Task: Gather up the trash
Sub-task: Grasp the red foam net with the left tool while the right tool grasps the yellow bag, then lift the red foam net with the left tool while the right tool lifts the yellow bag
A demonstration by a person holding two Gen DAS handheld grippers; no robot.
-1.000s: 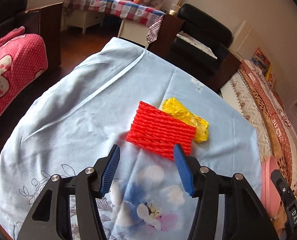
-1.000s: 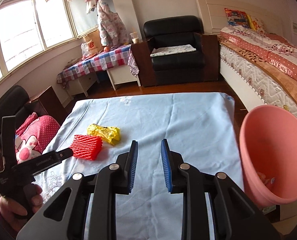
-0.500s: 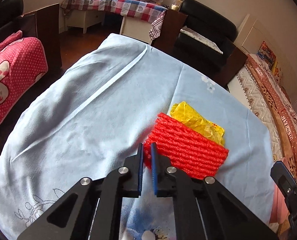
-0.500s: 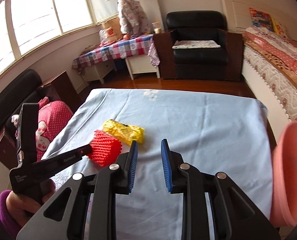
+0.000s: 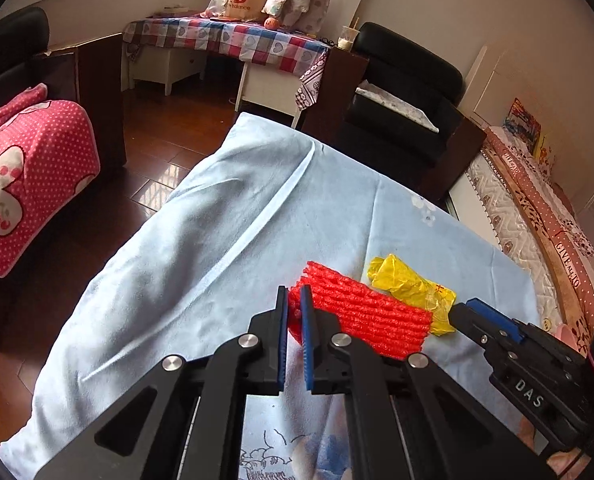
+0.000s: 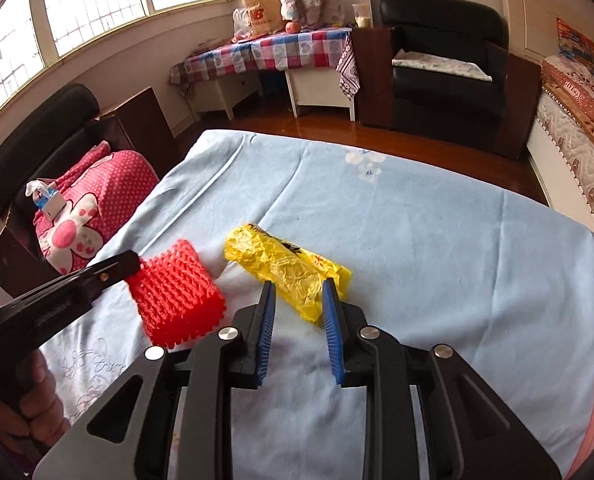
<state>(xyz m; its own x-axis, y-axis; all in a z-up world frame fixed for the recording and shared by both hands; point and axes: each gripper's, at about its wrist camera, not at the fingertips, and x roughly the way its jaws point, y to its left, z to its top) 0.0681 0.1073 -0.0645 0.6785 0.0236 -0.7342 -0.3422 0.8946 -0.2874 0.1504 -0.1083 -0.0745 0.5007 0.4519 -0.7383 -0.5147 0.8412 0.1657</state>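
The left claw [image 5: 293, 312] is pinching the near corner of the red foam net [image 5: 363, 318]. The right claw [image 6: 299, 312], spread, straddles the near end of the yellow wrapper [image 6: 287, 266] on the tabletop [image 6: 437, 240]; it should lower before squeezing.

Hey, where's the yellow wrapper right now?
In the right wrist view the yellow wrapper lies on the blue cloth, its near end between the open right gripper, right of the red foam net.
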